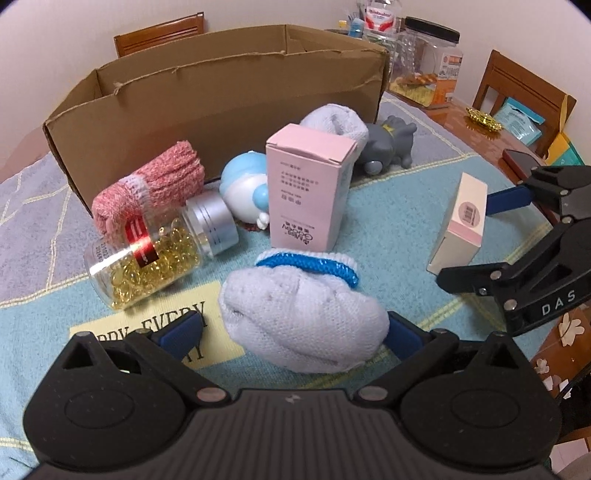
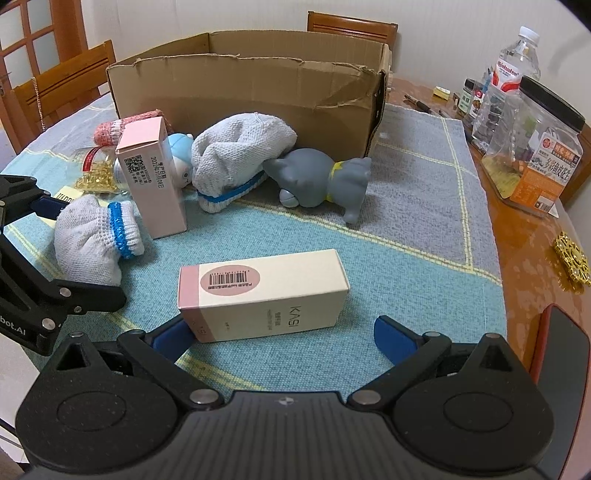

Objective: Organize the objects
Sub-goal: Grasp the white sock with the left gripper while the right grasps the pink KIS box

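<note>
Right wrist view: cream box (image 2: 264, 297) lies between open right gripper (image 2: 282, 332) fingers.

white rolled sock with blue cuff (image 1: 303, 314) lies on the mat; cream kasi box (image 2: 264, 295) flat on its side nearby; pink box (image 1: 308, 184) upright before the open cardboard box (image 1: 221, 103).

Black hand-held gripper (image 1: 295, 332), blue pads (image 1: 402, 334), silver screws.

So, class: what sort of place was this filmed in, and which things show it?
Probably a home dining room: wooden chairs around a cloth-covered table, with a snack jar and water bottle at its edge.
</note>
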`<state>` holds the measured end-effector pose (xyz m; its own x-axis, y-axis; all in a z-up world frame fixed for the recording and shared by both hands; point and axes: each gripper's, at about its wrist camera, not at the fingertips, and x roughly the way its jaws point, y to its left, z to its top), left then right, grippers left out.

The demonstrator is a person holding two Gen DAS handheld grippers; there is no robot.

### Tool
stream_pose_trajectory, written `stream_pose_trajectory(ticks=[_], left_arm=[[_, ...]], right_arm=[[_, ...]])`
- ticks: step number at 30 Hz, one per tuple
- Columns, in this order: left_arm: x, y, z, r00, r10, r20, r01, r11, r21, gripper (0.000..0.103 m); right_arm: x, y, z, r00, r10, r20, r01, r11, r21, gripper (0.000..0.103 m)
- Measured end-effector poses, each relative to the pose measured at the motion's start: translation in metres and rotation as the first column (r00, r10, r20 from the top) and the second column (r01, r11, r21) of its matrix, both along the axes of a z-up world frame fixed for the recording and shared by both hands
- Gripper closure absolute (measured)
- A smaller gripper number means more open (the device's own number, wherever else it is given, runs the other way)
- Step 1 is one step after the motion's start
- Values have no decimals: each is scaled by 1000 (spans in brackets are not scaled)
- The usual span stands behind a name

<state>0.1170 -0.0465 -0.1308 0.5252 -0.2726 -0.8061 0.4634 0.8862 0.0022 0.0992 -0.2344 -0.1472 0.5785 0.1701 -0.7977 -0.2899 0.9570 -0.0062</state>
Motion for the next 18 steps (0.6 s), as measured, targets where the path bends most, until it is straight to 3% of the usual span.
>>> stream_pose_trajectory(ticks=[8,13,18], left_arm=[[-5,-5,6,997,-53,61,51,998,32,3],[-3,-7,4,997,-65,39,65,998,5,4],[0,-10,3,997,-61,36,61,998,1,13]], right_arm=[[0,1,0,1000,-4,-2,4,1000,-2,0],[4,2,2,1000,22,-20,-22,1000,-6,0],[8,4,3,998,56,-31,-57,998,-4,0]])
